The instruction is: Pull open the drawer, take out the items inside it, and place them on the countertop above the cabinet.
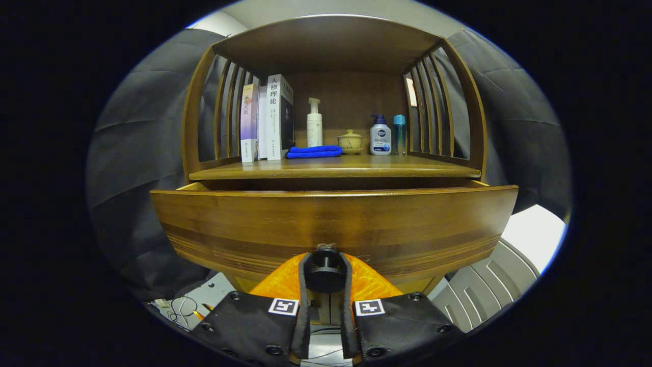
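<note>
hand-held gripper (325, 265) clamped on drawer knob (325, 272) | drawer (333, 224) pulled out | blue cloth (314, 151), bottles on countertop (333, 168)

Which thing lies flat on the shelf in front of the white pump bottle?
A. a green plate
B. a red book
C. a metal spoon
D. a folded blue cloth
D: a folded blue cloth lies on the shelf just before the white pump bottle, while the gripper is shut on the drawer knob.

Drawer (333, 224) pulled out below countertop (333, 169), knob (325, 275) clamped between hand-held gripper (325, 265) fingers
</note>
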